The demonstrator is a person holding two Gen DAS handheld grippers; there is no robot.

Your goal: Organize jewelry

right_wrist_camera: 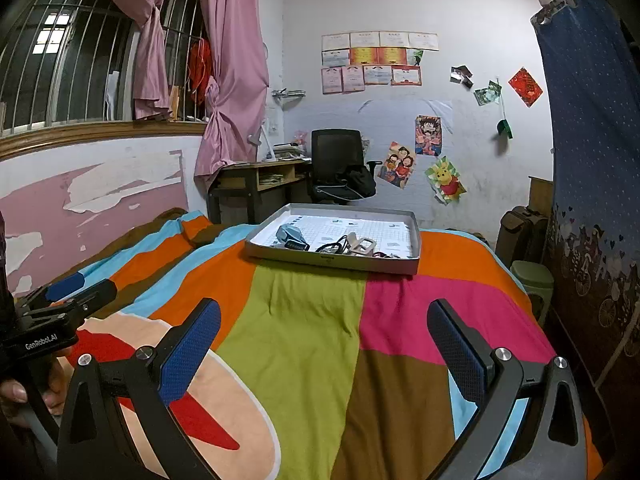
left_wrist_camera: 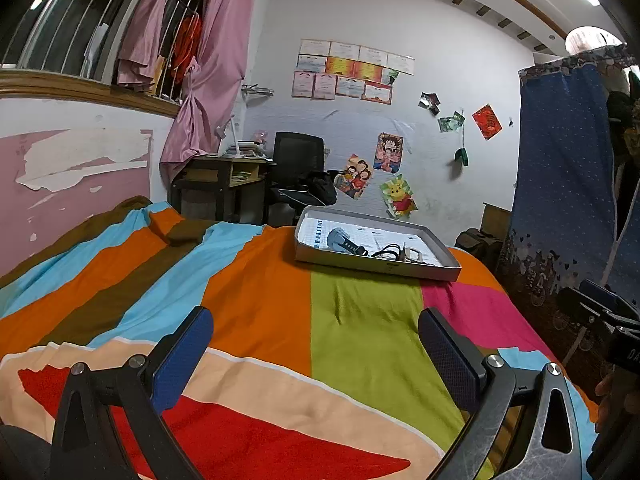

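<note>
While both gape empty over the bedspread (left_wrist_camera: 248, 280), left gripper (left_wrist_camera: 316, 344) and right gripper (right_wrist_camera: 324, 340) well short of jewelry tray (right_wrist_camera: 332, 262).

Striped bed (right_wrist_camera: 312, 320) carries a shallow grey tray (right_wrist_camera: 332, 261)

Probably a home bedroom: bed (right_wrist_camera: 320, 320), desk (right_wrist_camera: 260, 176), curtains (right_wrist_camera: 232, 60).
</note>
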